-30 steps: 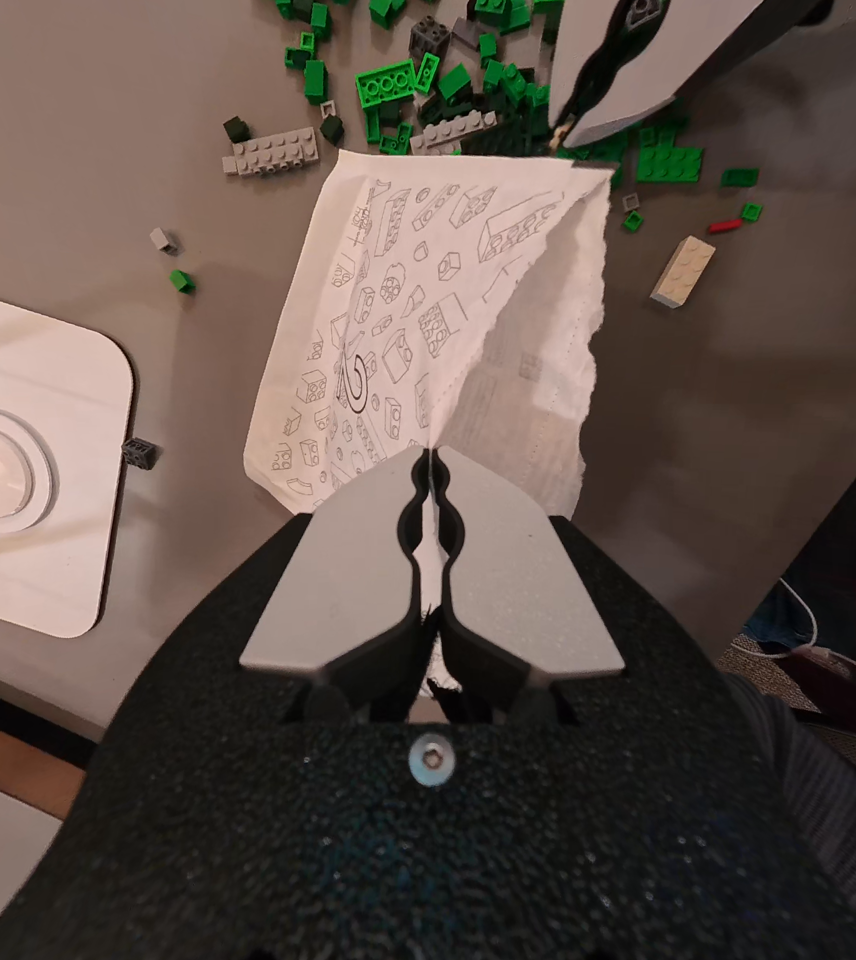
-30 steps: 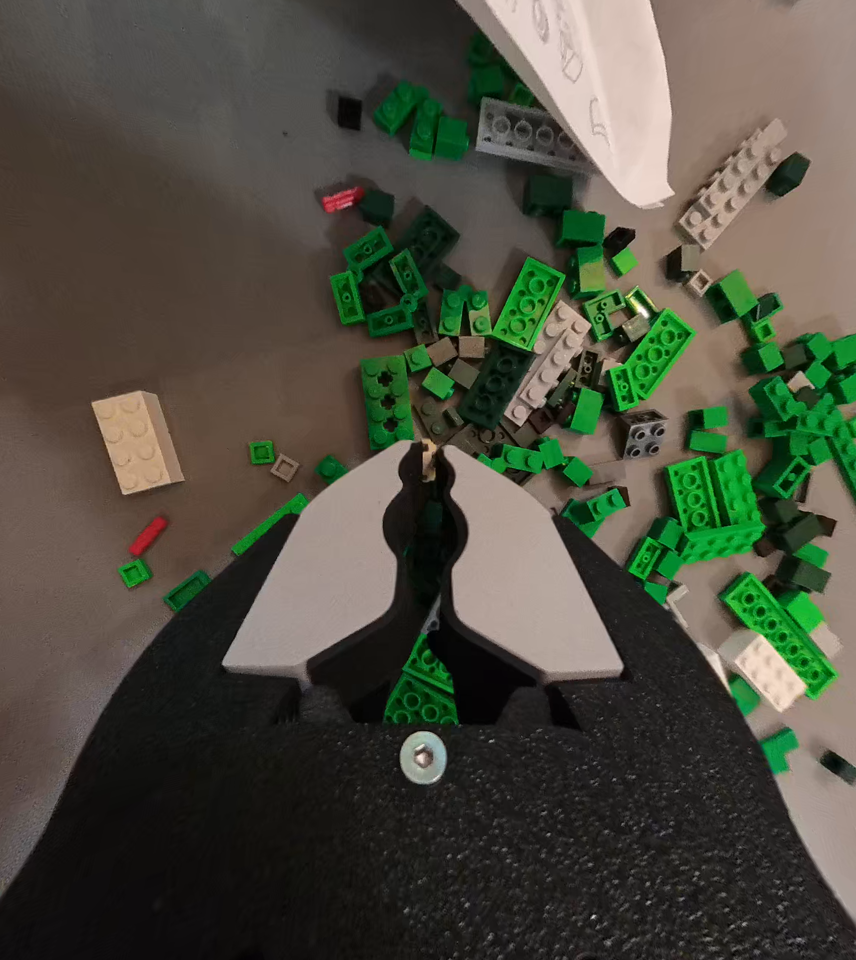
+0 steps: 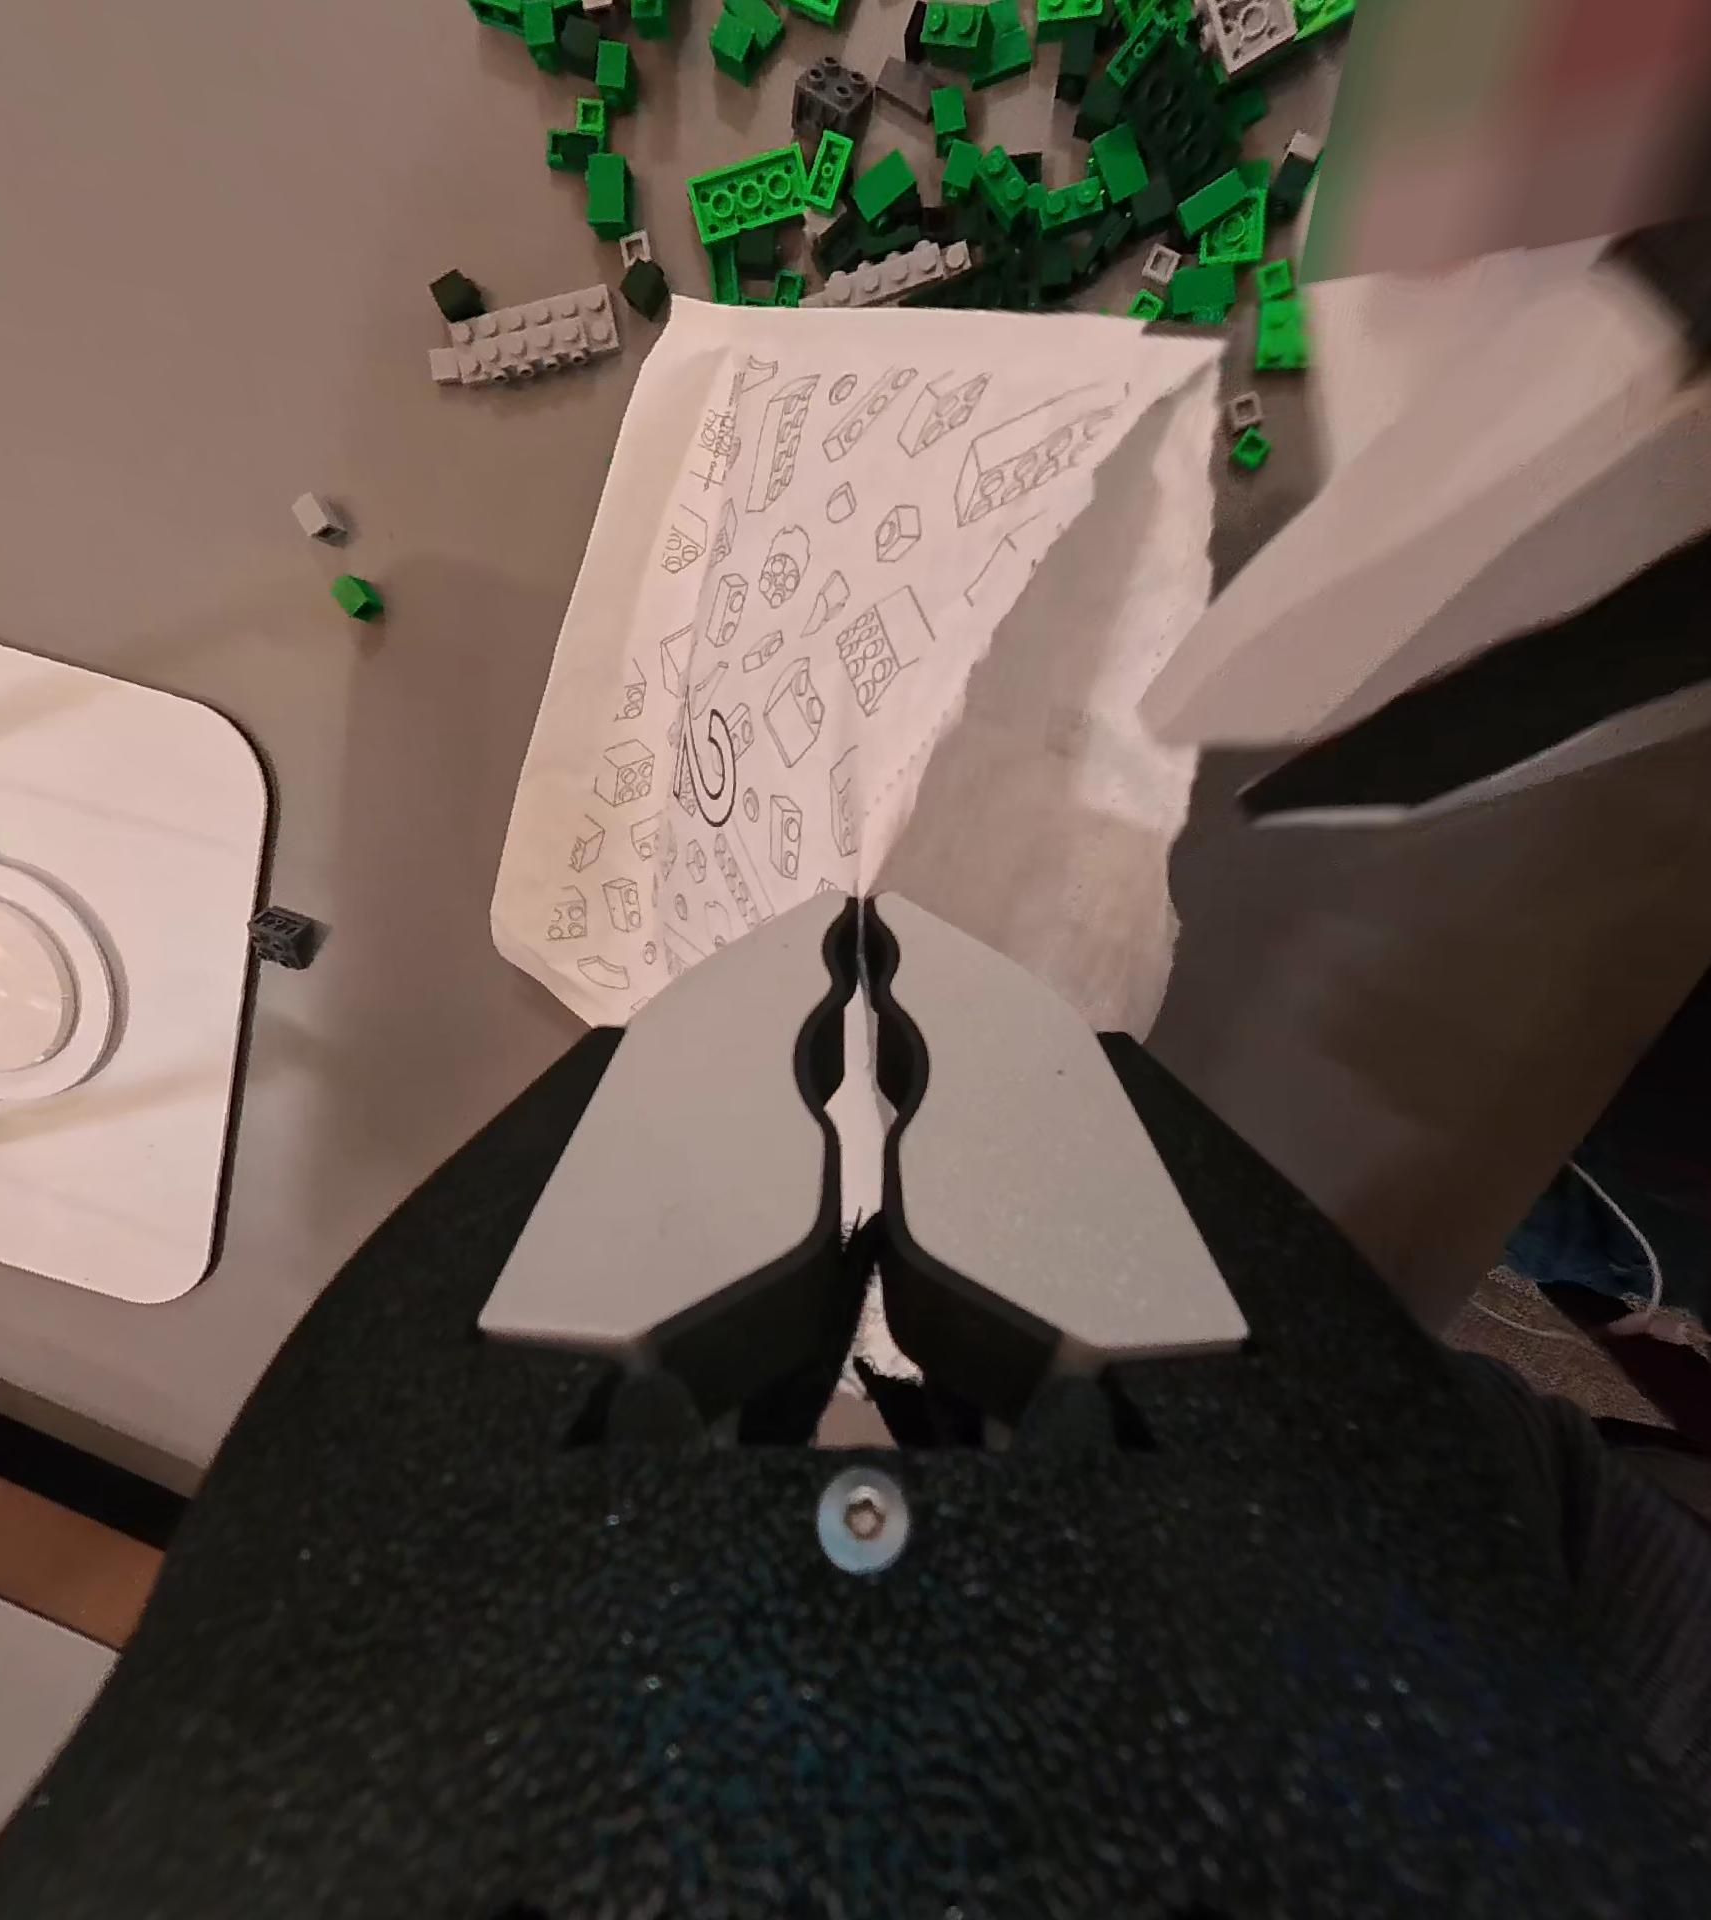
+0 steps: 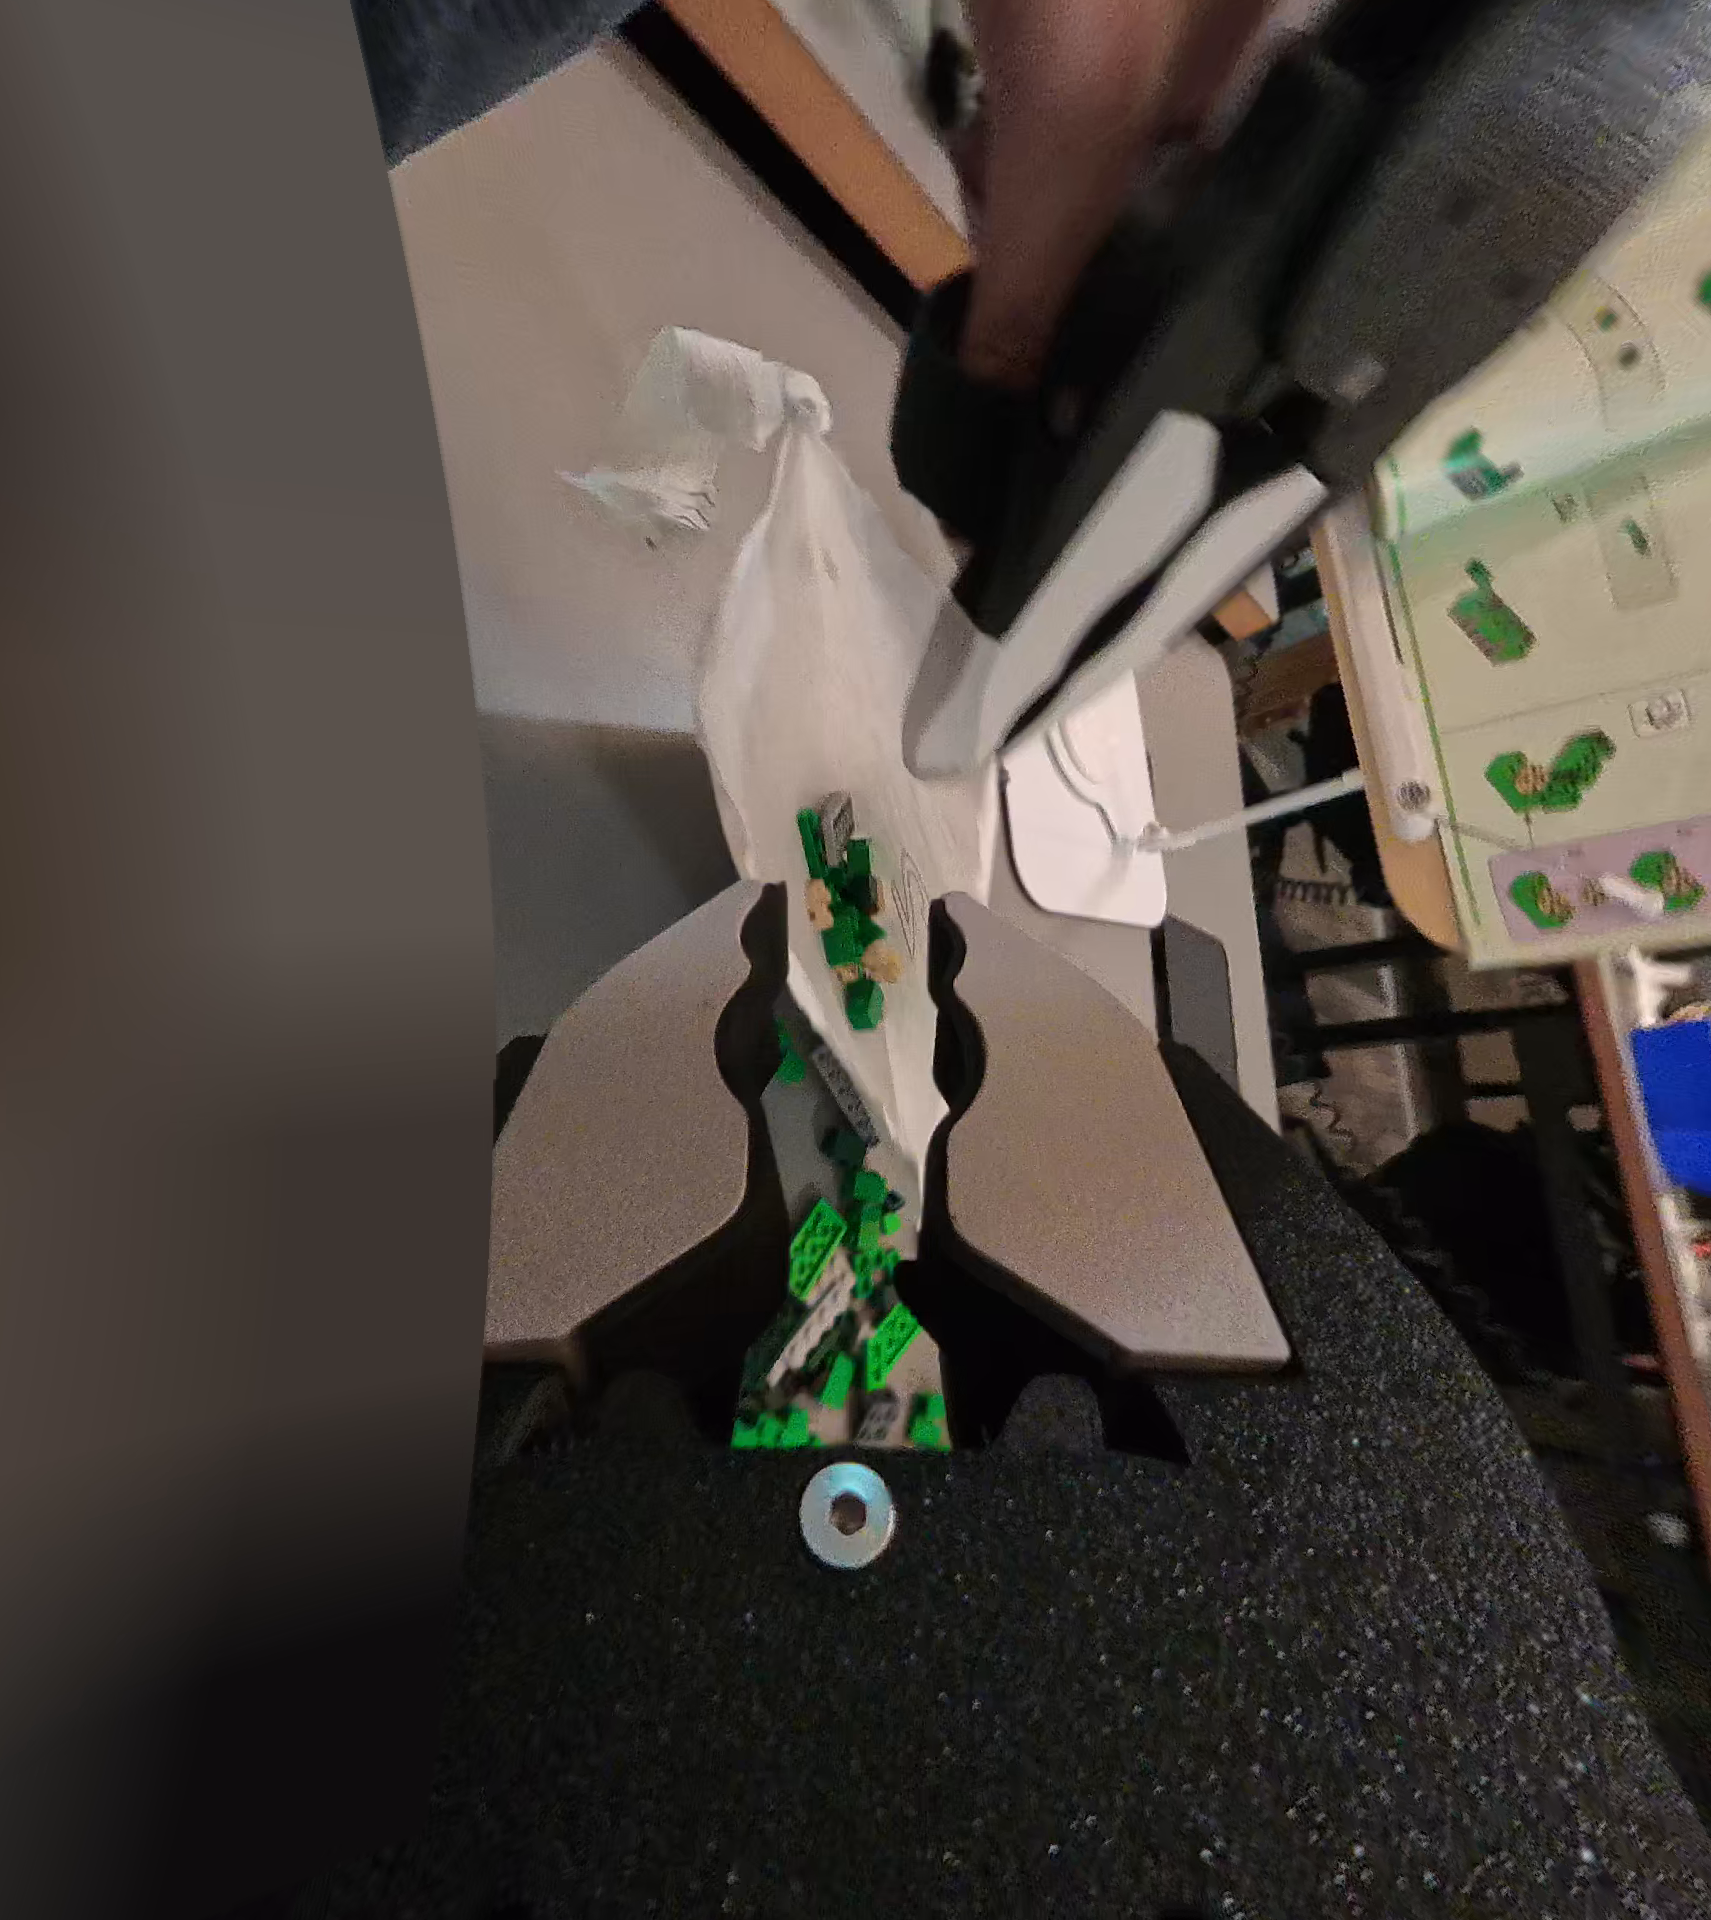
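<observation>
My left gripper (image 3: pixel 861 914) is shut on the edge of a white paper bag (image 3: pixel 778 623) printed with brick drawings and holds its mouth up off the grey table (image 3: pixel 155 312). My right gripper (image 4: pixel 856 914) is open at the bag's mouth (image 4: pixel 809 644), and it shows blurred at the right of the left wrist view (image 3: pixel 1402 520). Several green and tan bricks (image 4: pixel 851 935) lie inside the bag. A pile of green, dark green and grey bricks (image 3: pixel 986 156) lies just beyond the bag. It also shows between my right fingers (image 4: pixel 830 1309).
A white board with a clear round piece (image 3: pixel 103 935) lies at the left, with a dark brick (image 3: pixel 285 935) beside it. A long grey brick (image 3: pixel 529 338) and two small loose bricks (image 3: pixel 342 561) lie left of the bag. Crumpled white paper (image 4: pixel 695 416) lies behind the bag. Tip to tip, the grippers are about 6 cm apart.
My right gripper was shut on a small tan piece over the pile. It has swung to the bag's mouth and opened. My left gripper still holds the bag in place.
</observation>
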{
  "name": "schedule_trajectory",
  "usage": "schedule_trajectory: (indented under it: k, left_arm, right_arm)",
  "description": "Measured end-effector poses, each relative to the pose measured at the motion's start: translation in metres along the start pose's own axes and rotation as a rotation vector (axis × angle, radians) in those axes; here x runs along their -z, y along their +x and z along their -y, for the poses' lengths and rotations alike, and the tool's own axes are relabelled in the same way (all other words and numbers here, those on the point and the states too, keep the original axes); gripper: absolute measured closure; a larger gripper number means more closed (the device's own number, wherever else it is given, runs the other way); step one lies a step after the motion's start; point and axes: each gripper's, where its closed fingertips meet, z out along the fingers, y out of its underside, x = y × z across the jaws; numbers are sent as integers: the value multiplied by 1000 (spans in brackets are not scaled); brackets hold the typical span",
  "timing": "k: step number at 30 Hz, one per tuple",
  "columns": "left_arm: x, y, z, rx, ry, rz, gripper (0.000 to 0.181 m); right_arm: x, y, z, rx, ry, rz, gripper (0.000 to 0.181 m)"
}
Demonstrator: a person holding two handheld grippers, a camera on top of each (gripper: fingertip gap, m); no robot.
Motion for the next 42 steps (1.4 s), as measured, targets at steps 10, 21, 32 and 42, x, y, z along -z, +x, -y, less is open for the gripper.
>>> schedule_trajectory:
  k: [10,21,32,42]
  left_arm:
    - [3,-10,-7,51,11,8,181]
    - [1,-8,-6,39,1,5,181]
    - [2,-9,-7,46,4,0,181]
    - [2,-10,-8,50,3,1,181]
  right_arm:
    - [49,-53,-119,-523,-326,278,150]
    - [28,-69,-147,-636,-331,335,150]
    - [-4,-63,-152,-604,-350,394,156]
    - [-5,-56,-145,-548,-340,361,165]
